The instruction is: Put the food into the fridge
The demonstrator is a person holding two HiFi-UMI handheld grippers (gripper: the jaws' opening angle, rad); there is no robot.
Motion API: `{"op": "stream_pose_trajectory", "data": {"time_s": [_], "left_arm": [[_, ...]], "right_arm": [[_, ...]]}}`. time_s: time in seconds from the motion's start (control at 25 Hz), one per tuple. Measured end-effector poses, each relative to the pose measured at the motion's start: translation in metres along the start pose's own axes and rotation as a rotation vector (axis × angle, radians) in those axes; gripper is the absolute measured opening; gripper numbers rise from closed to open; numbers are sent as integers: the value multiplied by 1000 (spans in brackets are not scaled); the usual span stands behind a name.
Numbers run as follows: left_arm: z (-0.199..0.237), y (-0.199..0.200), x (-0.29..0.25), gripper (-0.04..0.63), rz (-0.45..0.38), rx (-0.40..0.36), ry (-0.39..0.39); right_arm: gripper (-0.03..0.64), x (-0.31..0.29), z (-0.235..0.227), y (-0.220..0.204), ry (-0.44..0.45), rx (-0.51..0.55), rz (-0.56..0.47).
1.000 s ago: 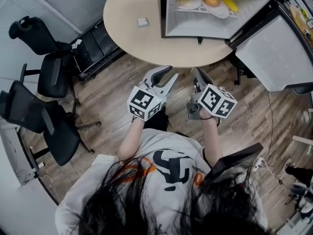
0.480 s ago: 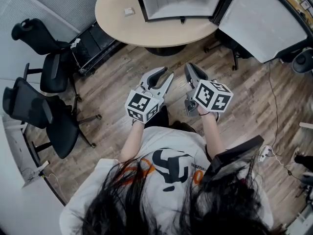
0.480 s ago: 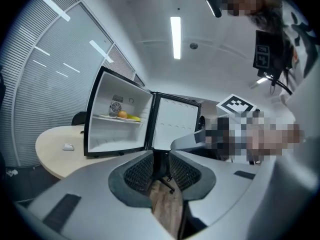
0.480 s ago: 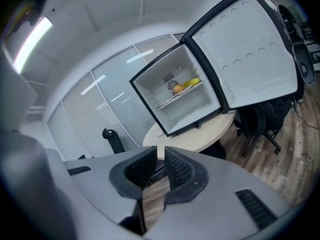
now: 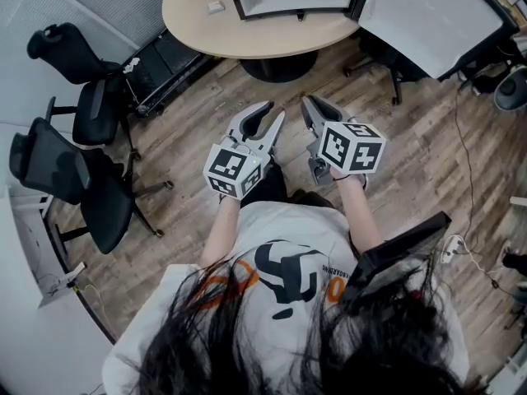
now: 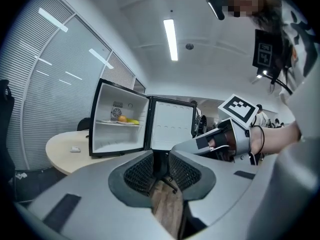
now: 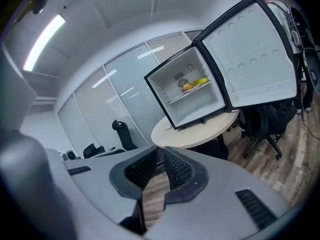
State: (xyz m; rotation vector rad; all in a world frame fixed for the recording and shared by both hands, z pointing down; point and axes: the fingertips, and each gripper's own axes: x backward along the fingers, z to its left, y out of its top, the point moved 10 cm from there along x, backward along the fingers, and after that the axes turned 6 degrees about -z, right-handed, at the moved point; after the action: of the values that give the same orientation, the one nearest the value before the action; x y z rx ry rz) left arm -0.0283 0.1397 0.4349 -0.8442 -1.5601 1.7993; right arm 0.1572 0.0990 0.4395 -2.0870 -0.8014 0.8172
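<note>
Orange fruit [image 6: 122, 118] in the fridge [image 6: 115, 140] shows only in your gripper views. Left gripper [image 5: 274, 112] stands ajar, right gripper [image 5: 306, 99] nearly shut, both empty; chairs [image 5: 90, 118] at nine o'clock.

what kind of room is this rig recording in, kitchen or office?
Most likely an office meeting room, not a kitchen: black swivel office chairs, a round table carrying an open mini fridge, and slatted blinds along what look like glass partition walls.
</note>
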Motion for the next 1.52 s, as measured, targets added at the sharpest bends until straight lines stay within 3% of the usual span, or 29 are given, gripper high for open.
{"op": "stream_pose_trajectory", "data": {"time_s": [0.84, 1.52], "left_arm": [[-31, 2, 16, 98, 8, -47, -59], [-7, 2, 25, 98, -3, -37, -2]], "right_arm": [[44, 34, 10, -12, -21, 59, -5], [44, 11, 14, -13, -6, 83, 26]]}}
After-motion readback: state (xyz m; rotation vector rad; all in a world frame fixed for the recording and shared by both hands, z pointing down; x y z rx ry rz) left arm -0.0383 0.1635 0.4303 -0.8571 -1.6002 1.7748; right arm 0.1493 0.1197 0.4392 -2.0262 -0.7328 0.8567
